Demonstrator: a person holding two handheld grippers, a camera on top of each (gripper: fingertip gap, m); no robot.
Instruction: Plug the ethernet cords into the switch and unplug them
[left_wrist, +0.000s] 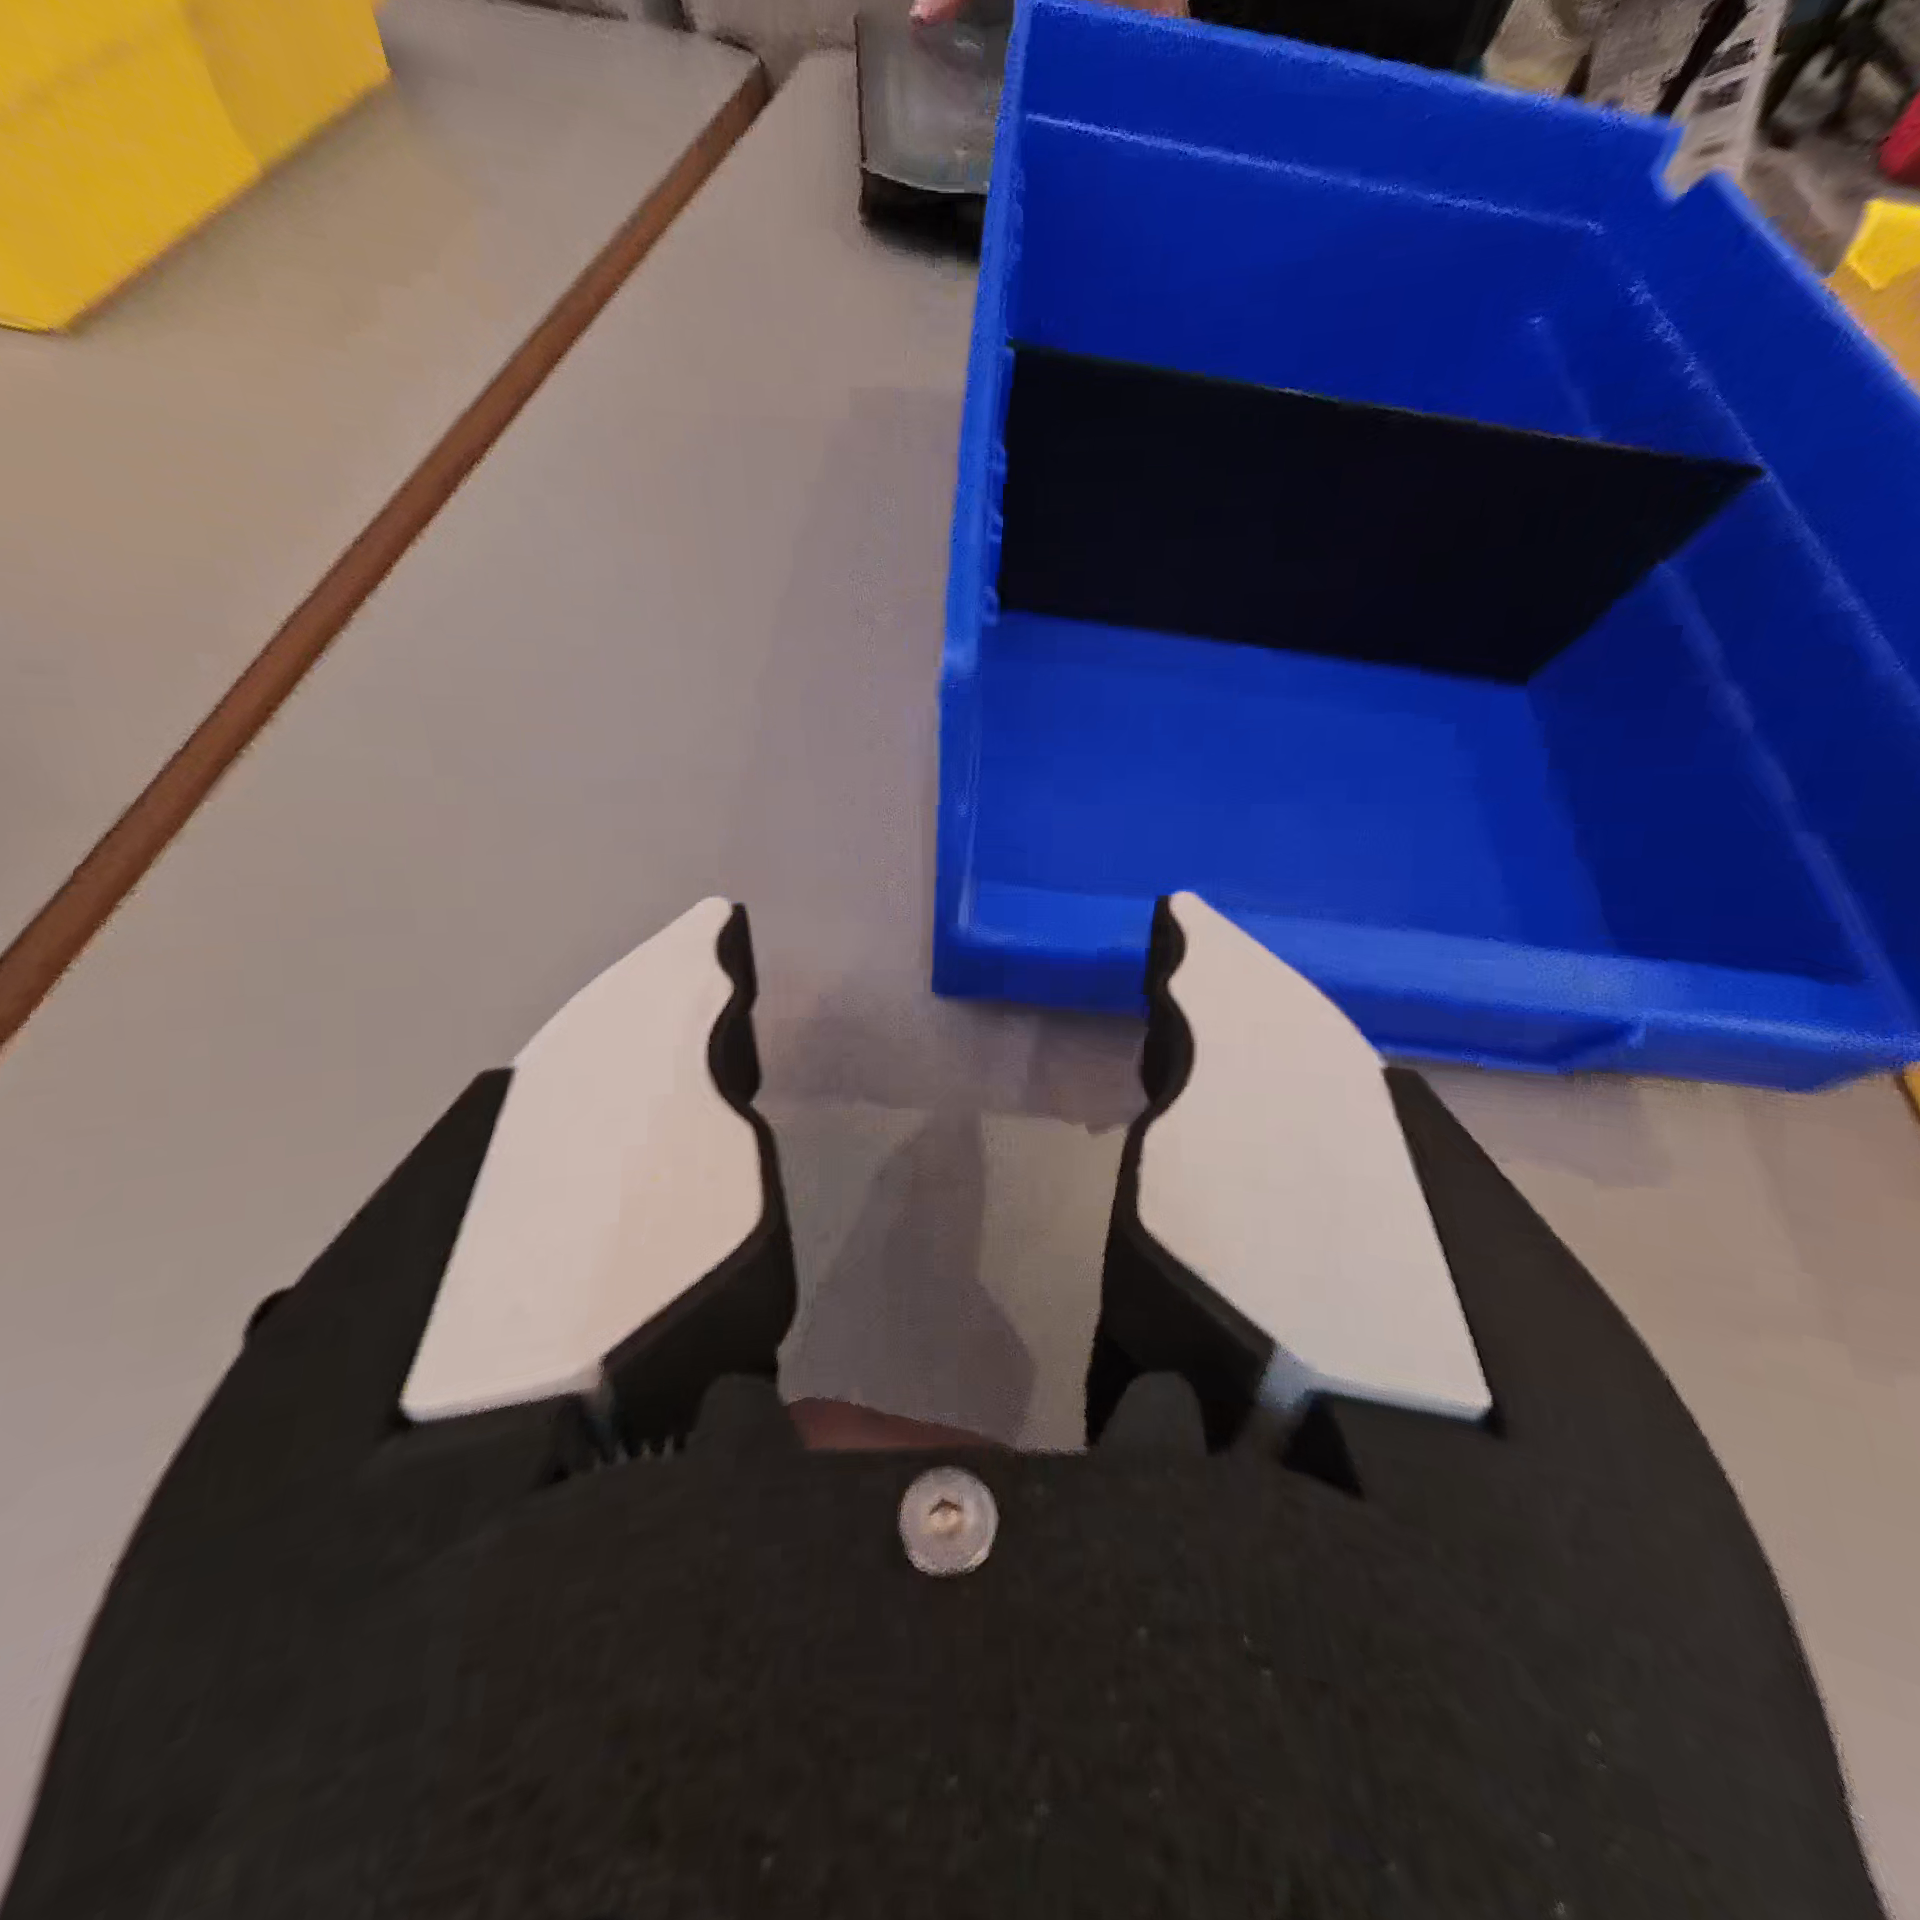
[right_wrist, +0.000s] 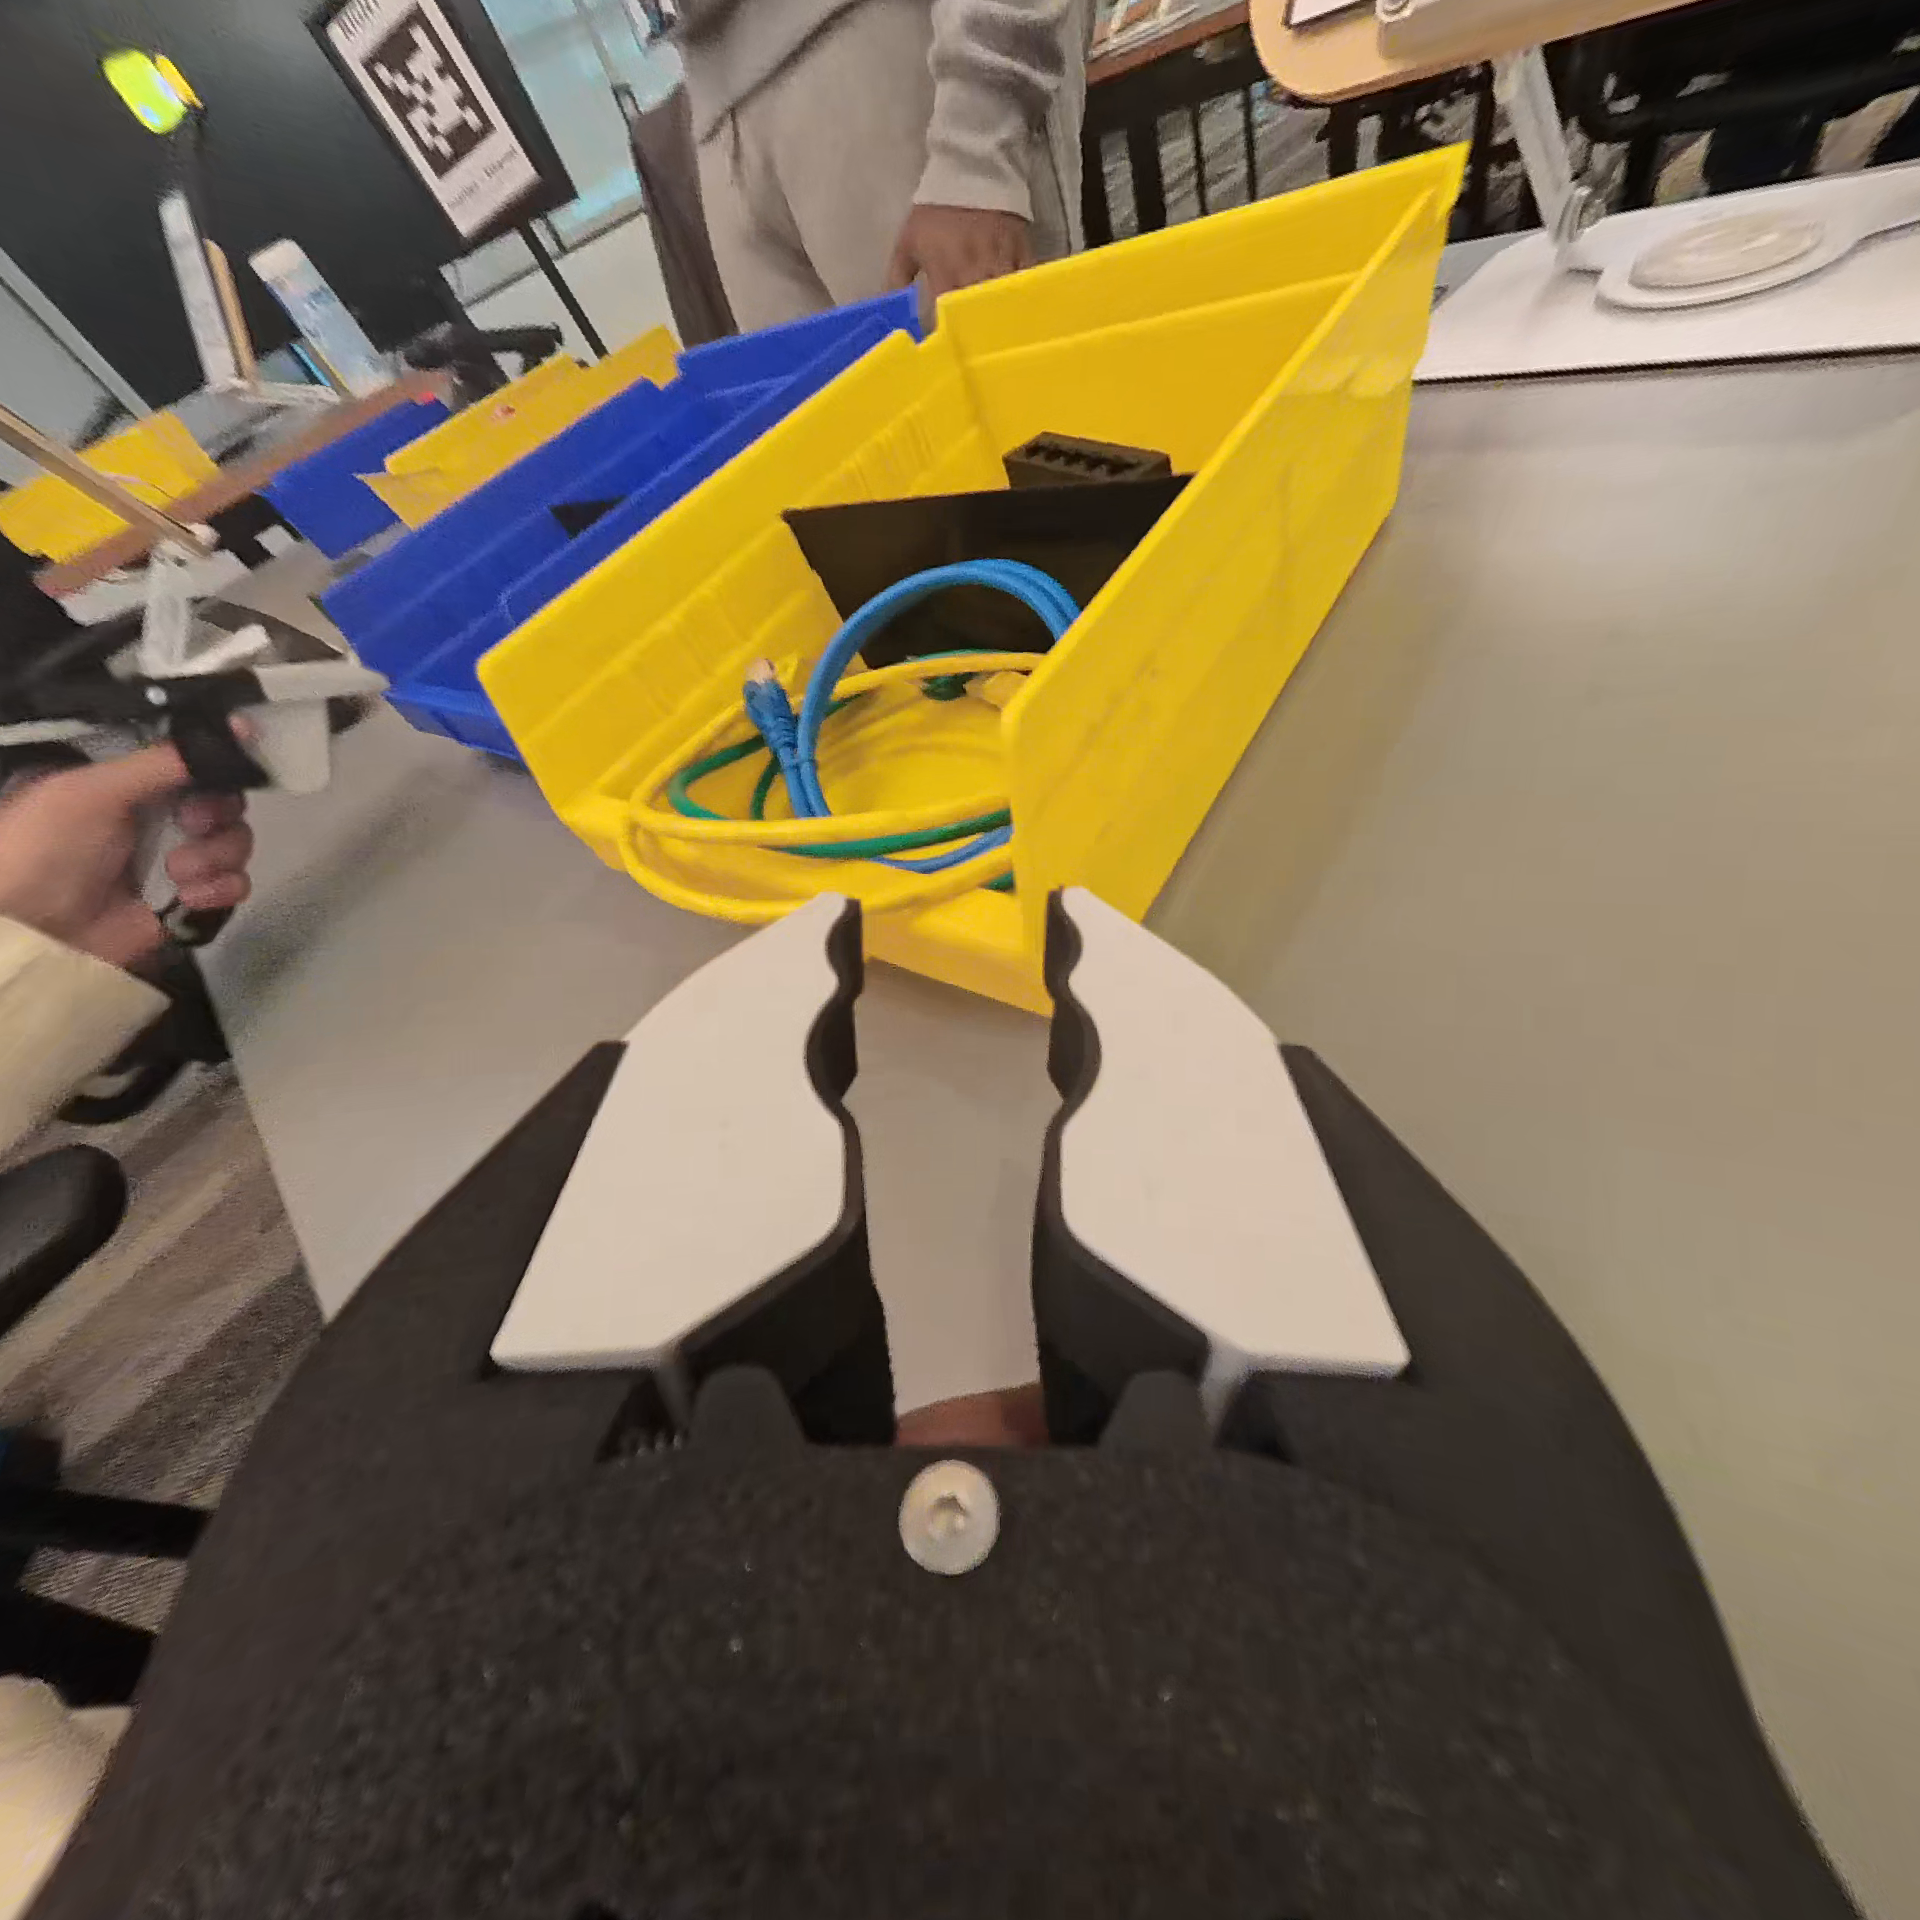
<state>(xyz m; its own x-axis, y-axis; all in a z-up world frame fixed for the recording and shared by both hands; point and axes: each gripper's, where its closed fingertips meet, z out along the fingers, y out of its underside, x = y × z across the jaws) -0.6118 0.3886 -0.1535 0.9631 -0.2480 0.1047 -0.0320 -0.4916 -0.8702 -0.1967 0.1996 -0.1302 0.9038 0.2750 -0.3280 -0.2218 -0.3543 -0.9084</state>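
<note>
Currently the right gripper (right_wrist: 951, 940) hangs low over the grey table (right_wrist: 1558, 831), jaws a moderate gap apart, nothing between them. Just beyond its tips sits the yellow bin (right_wrist: 1226, 644), its near lip low and its right wall in line with the right finger.

In the near compartment lie three loosely coiled ethernet cords: a blue cord (right_wrist: 831, 665), a yellow cord (right_wrist: 727, 831) and a green cord (right_wrist: 717, 774), looped through one another, the yellow one drooping over the near lip. The blue cord's plug (right_wrist: 764, 691) stands up at the left of the coil. A black divider (right_wrist: 987, 540) splits the bin; the black switch (right_wrist: 1086, 462) sits behind it in the far compartment, ports facing up and toward the camera.

Handling, as judged: cords light, limp, springy and likely to drag each other when one is lifted. Best hold is the moulded boot just behind a plug, clear of the latch tab. Switch looks small and light, so it probably needs bracing during insertion.

Left gripper (left_wrist: 951, 935): jaws wide apart, empty, over bare table at the near left corner of a blue bin (left_wrist: 1039, 644) whose visible compartments hold nothing.

Writing: a framed black-and-white square marker (right_wrist: 436, 99) stands far left, with small text beneath, too blurred to read. No brand visible on cords or switch.
</note>
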